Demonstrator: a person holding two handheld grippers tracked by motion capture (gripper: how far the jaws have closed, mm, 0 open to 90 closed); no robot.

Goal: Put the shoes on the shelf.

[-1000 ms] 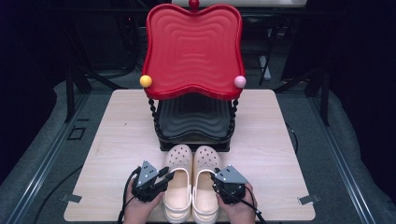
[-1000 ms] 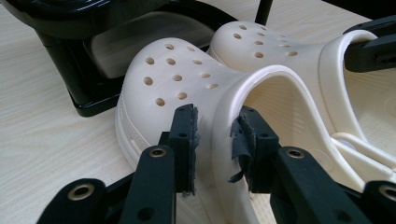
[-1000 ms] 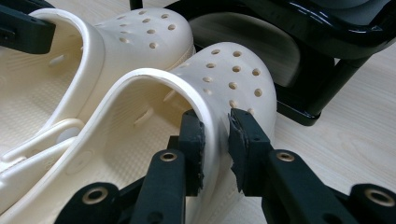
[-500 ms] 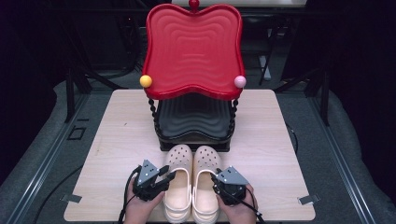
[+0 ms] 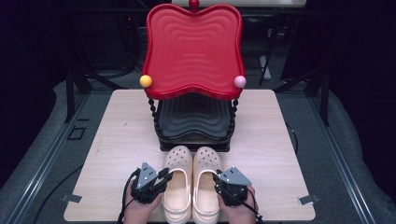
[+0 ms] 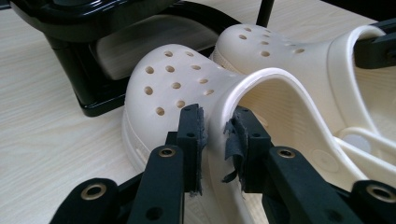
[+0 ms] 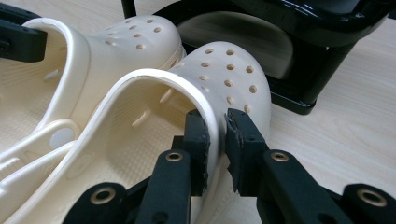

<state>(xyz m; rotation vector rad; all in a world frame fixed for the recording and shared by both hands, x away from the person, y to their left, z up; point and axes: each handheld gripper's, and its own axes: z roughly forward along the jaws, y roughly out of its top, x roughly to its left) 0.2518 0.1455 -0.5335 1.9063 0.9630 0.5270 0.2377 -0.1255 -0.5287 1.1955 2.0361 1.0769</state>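
Left gripper (image 6: 215, 135) has been closing and pinches the left clog's (image 5: 177, 184) outer wall; right gripper (image 7: 217, 140), likewise closing, pinches the right clog (image 5: 207, 184), near the worktop's (image 5: 116, 140) front edge.

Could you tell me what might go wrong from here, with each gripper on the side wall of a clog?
1. The left gripper pinches only the thin rim of the left clog; its jaws have just been closing, and the soft wall may fold or slip out.
2. The clog toes sit close to the black lower tray, so a forward lift could catch its edge.
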